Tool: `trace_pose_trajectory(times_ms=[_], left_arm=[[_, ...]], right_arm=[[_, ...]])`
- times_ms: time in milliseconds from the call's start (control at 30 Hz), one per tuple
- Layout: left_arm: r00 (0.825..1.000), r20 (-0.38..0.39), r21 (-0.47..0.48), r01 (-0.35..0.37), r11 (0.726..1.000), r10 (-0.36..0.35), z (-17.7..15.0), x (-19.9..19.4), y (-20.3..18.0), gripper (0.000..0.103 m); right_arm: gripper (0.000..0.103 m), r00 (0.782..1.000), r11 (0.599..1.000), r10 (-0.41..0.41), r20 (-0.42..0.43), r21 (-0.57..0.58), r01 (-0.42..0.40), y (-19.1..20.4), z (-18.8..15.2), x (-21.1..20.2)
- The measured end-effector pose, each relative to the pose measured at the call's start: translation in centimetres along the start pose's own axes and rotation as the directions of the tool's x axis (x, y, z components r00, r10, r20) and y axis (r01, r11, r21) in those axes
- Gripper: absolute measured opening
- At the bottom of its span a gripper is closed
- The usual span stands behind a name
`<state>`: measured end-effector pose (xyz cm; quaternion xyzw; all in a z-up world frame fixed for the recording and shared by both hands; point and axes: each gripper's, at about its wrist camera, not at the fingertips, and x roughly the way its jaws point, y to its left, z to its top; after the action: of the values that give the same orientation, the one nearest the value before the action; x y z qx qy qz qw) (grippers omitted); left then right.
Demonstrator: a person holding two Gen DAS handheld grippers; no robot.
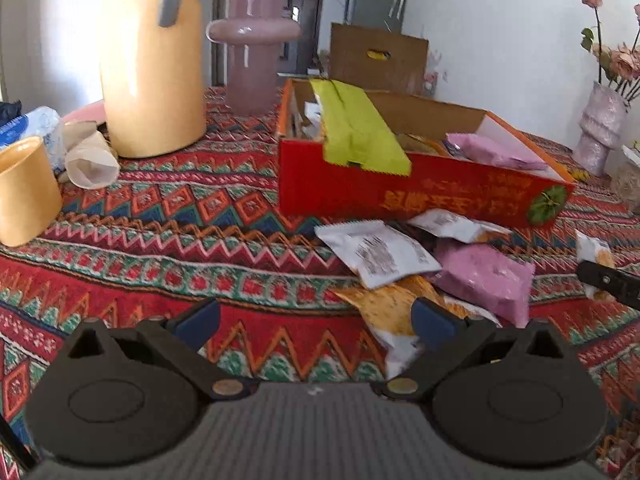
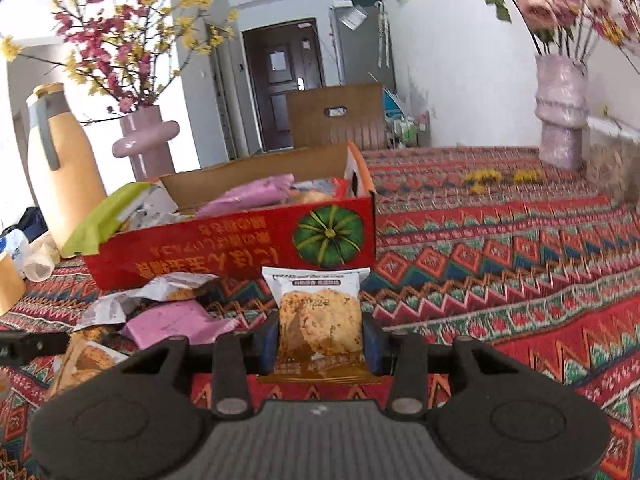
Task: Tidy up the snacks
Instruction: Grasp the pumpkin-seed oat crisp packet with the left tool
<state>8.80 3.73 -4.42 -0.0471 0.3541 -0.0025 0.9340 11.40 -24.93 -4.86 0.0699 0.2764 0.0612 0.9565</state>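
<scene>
My right gripper [image 2: 319,344] is shut on a white-and-orange cracker packet [image 2: 318,312], held upright just in front of the red cardboard box [image 2: 224,248]. The box holds pink and green packets; a lime-green packet [image 1: 360,128] hangs over its front wall. Loose snacks lie before the red box [image 1: 400,196]: white packets [image 1: 380,252], a pink packet [image 1: 484,276] and an orange cracker packet [image 1: 392,312]. My left gripper [image 1: 316,320] stands open above the patterned cloth, its right finger [image 1: 434,322] over the orange packet. The right gripper's finger [image 1: 608,280] and its packet show at the left wrist view's right edge.
A tall yellow jug [image 1: 152,68], a pink vase [image 1: 252,52], a yellow cup [image 1: 24,192], paper cones [image 1: 90,160] and a tissue pack [image 1: 32,124] stand left of the box. Another vase [image 2: 560,112] sits far right. A brown carton [image 2: 336,116] stands behind.
</scene>
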Motion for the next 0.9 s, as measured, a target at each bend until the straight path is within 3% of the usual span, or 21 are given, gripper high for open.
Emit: trace_pose_trajectory(times_ms=[167, 433, 633, 800, 900], left_arm=[[0.999, -0.042, 0.006, 0.024, 1.000, -0.024, 0.4, 0.5, -1.9, 0.103], [0.992, -0.106, 0.003, -0.065, 0.998, 0.065, 0.6, 2.1, -4.0, 0.099], [0.990, -0.118, -0.007, -0.079, 0.997, 0.078, 0.5, 2.1, -4.3, 0.083], [0.992, -0.110, 0.004, -0.062, 0.998, 0.062, 0.5, 1.5, -4.6, 0.046], [0.993, -0.107, 0.005, -0.055, 0.998, 0.055, 0.4, 1.1, -4.5, 0.045]], right_arm=[[0.040, 1.000, 1.000, 0.014, 0.009, 0.014, -0.014, -0.4, -0.3, -0.3], [0.040, 0.999, 0.999, 0.038, 0.030, 0.017, -0.038, -0.5, -0.5, -0.9], [0.040, 0.998, 0.999, 0.048, 0.036, 0.017, -0.048, -0.5, -0.5, -1.1], [0.040, 0.998, 0.999, 0.046, 0.039, 0.013, -0.046, -0.4, -0.5, -1.1], [0.040, 0.998, 0.999, 0.041, 0.039, 0.007, -0.041, -0.3, -0.5, -1.0]])
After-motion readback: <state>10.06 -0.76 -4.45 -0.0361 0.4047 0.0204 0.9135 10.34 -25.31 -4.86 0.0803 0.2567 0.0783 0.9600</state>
